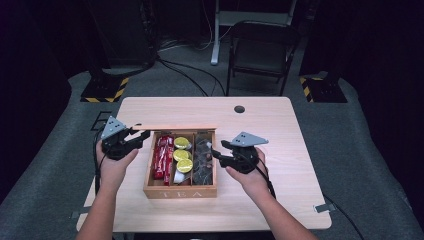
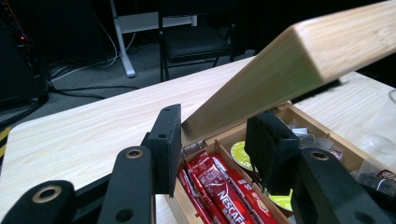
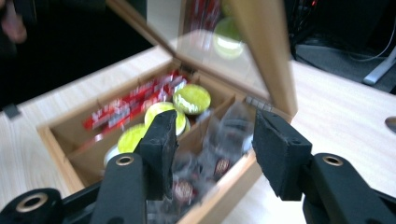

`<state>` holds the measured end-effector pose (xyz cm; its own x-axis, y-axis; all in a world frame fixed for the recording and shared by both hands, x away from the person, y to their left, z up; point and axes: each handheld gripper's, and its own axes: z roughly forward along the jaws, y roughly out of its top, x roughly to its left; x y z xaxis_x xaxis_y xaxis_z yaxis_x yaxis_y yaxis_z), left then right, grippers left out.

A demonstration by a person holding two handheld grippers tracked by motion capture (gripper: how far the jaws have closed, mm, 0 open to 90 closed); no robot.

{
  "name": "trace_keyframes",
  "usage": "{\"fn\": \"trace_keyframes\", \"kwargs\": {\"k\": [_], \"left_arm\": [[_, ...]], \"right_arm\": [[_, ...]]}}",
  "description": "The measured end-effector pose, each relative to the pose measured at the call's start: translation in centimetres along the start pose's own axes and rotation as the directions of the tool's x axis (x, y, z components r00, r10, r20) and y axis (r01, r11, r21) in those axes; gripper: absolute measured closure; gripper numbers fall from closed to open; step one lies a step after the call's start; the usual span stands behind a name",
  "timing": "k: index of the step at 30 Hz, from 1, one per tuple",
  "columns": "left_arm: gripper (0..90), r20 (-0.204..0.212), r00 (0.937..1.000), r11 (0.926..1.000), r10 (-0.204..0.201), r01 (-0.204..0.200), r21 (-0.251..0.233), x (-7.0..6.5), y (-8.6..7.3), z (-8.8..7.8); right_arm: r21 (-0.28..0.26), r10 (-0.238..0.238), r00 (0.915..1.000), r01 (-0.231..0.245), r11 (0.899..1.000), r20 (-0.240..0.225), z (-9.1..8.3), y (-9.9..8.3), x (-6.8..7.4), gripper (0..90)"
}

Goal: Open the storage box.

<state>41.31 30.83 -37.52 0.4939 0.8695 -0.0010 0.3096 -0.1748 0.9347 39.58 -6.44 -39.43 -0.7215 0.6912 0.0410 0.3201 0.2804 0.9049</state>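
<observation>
Tabletop point(image 1: 280, 125) of pale wood, grey carpet around it, a dark folding chair point(image 1: 260, 50) beyond the far edge and black-and-yellow striped feet at either far corner. Landmark: the wooden tea box point(image 1: 181, 191), near the table's middle. Its lid point(image 1: 175, 128) stands raised from the back hinge, tilted over the compartments. Inside the box: red sachets point(image 1: 162, 156) in the left compartment, green-topped pods point(image 1: 182, 155) in the middle one, clear-wrapped items point(image 1: 204, 160) in the right one. My left gripper point(image 1: 141, 135) sits at the box's left rear corner, jaws clamped on the lid's left edge; its own view shows the lid point(image 2: 280, 70) rising from between them. My right gripper point(image 1: 215, 152) hovers over the box's right compartment, jaws partway apart, nothing between the pads, wrapped items point(image 3: 219, 140) just below them. The raised lid crowds the space above the far compartments.
</observation>
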Motion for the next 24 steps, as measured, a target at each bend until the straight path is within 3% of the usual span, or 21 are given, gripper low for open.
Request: {"fn": "trace_keyframes", "kwargs": {"k": [9,14,24], "left_arm": [[56.0,0.007,1.0000,1.0000,0.000,0.000,0.006,0.1,0.0,0.0],[55.9,0.014,0.9999,1.0000,0.002,-0.002,0.006,0.2,0.0,0.0],[55.5,0.007,1.0000,1.0000,-0.001,0.001,0.006,0.0,0.0,0.0]], "right_arm": [[0.042,0.016,0.9997,-0.016,0.999,-0.017,0.9,-1.9,0.7,48.6],[0.076,-0.016,0.9997,0.017,0.997,-0.017,1.7,-2.7,1.2,48.7],[0.101,-0.018,0.9992,0.022,0.995,-0.036,2.7,-3.5,2.3,48.9]]}}
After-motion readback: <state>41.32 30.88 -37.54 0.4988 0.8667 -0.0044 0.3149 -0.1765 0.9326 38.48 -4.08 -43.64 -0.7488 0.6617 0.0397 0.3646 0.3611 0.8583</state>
